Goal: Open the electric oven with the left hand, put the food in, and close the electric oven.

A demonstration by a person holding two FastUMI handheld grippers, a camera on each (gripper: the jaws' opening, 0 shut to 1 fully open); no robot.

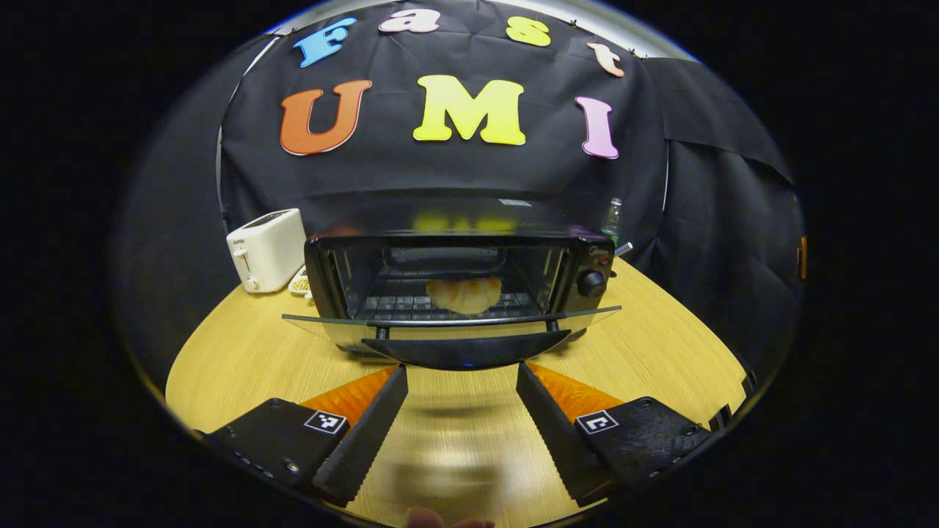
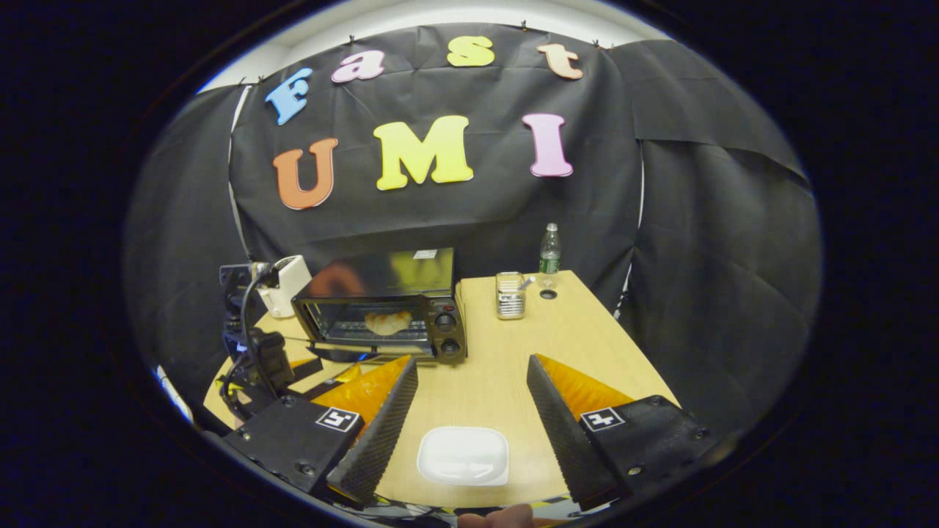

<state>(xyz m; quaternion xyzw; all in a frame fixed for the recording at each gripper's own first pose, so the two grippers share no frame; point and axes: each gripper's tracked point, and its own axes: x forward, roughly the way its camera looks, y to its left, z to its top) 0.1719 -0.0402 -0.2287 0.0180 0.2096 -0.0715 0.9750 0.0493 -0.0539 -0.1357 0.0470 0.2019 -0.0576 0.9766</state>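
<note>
Oven door (image 1: 451, 323) open, handle bar horizontal at frame centre, just above left gripper (image 1: 461, 385); fingers wide, empty; bread (image 1: 463, 293) on rack.

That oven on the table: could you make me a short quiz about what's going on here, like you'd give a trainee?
1. True or false: the oven door is shut.
2. Where is the bread? A) on the white plate B) on the rack inside the oven C) between the fingers of a hand-held gripper
3. Fill in: beside the oven, on the side away from its knobs, stands a white ____.

Key
1. False: the door hangs open, folded down in front of the left hand-held gripper.
2. B. The plate is bare, and the right hand-held gripper is open and holds nothing.
3. toaster
</note>
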